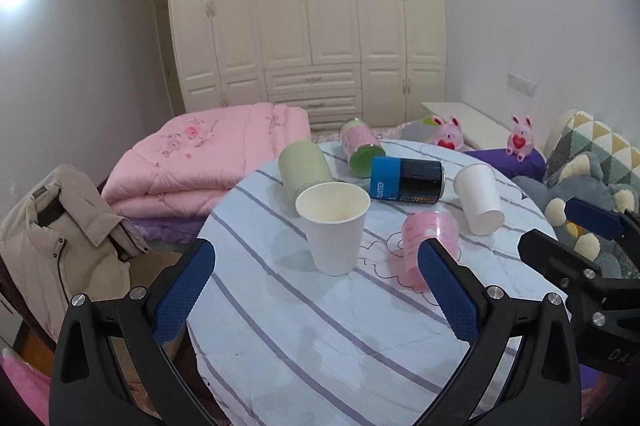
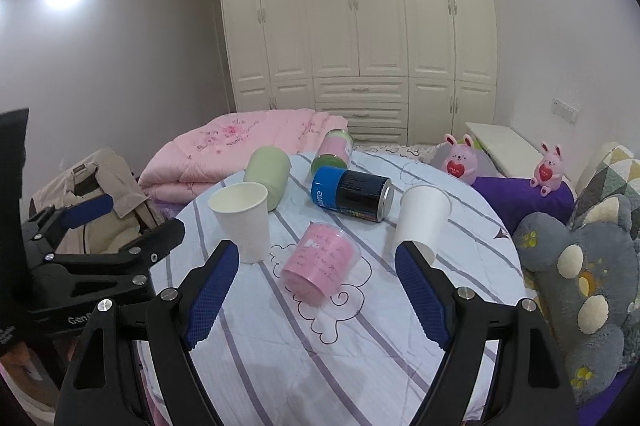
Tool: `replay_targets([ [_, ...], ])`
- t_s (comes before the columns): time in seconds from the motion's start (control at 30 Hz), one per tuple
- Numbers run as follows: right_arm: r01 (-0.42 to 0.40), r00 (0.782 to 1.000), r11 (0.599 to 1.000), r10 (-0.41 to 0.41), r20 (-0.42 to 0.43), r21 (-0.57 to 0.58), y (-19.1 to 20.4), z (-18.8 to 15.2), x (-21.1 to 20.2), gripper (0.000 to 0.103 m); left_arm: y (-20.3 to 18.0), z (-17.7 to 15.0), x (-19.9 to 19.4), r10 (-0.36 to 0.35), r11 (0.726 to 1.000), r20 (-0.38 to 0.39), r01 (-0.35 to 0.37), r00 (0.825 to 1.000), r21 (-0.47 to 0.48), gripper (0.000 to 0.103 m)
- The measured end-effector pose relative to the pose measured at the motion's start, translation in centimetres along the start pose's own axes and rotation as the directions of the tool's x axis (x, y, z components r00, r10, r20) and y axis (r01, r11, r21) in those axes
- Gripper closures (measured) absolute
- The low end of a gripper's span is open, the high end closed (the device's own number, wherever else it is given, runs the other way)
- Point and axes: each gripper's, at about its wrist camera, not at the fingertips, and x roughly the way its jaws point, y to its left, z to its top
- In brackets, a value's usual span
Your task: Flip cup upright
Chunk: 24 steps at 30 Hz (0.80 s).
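Observation:
A white paper cup (image 1: 335,226) (image 2: 242,220) stands upright on the round striped table. A second white paper cup (image 1: 479,197) (image 2: 420,222) lies tipped with its mouth facing away. A pink translucent cup (image 1: 430,246) (image 2: 320,262) lies on its side. My left gripper (image 1: 316,290) is open and empty, just short of the upright cup. My right gripper (image 2: 316,290) is open and empty, with the pink cup just ahead between its fingers. Each gripper shows at the other view's edge, the right gripper (image 1: 592,238) and the left gripper (image 2: 92,226).
A pale green cup (image 1: 304,172) (image 2: 268,176), a blue-black can (image 1: 406,180) (image 2: 352,194) and a pink-green jar (image 1: 360,144) (image 2: 334,150) lie on the table (image 1: 320,346). A pink quilt (image 1: 208,158), a beige jacket (image 1: 60,238) and plush toys (image 2: 580,266) surround it.

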Motion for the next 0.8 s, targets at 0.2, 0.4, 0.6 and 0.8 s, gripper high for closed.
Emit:
replay_targets([
  [0.2,0.025,0.999,1.000,-0.025,0.040,-0.001,-0.5,-0.1,-0.9,0.021,-1.0,0.2,-1.6,0.002,1.000,0.022,-0.002,1.000,0.000,0.000],
  [0.4,0.039,0.995,0.999,-0.039,0.092,0.011,-1.1,0.0,-2.1,0.021,-1.7,0.3,-2.4,0.000,1.000,0.034,0.000,0.999,0.003,0.000],
  [0.6,0.069,0.991,0.997,-0.071,0.114,0.019,-1.6,-0.1,-2.6,0.021,-2.2,0.3,-2.5,-0.014,1.000,0.037,0.014,0.999,0.004,0.000],
  [0.8,0.073,0.988,0.997,-0.076,0.134,0.028,-2.0,-0.2,-3.2,0.021,-2.8,0.3,-2.7,-0.009,1.000,0.055,0.009,0.998,0.006,0.000],
])
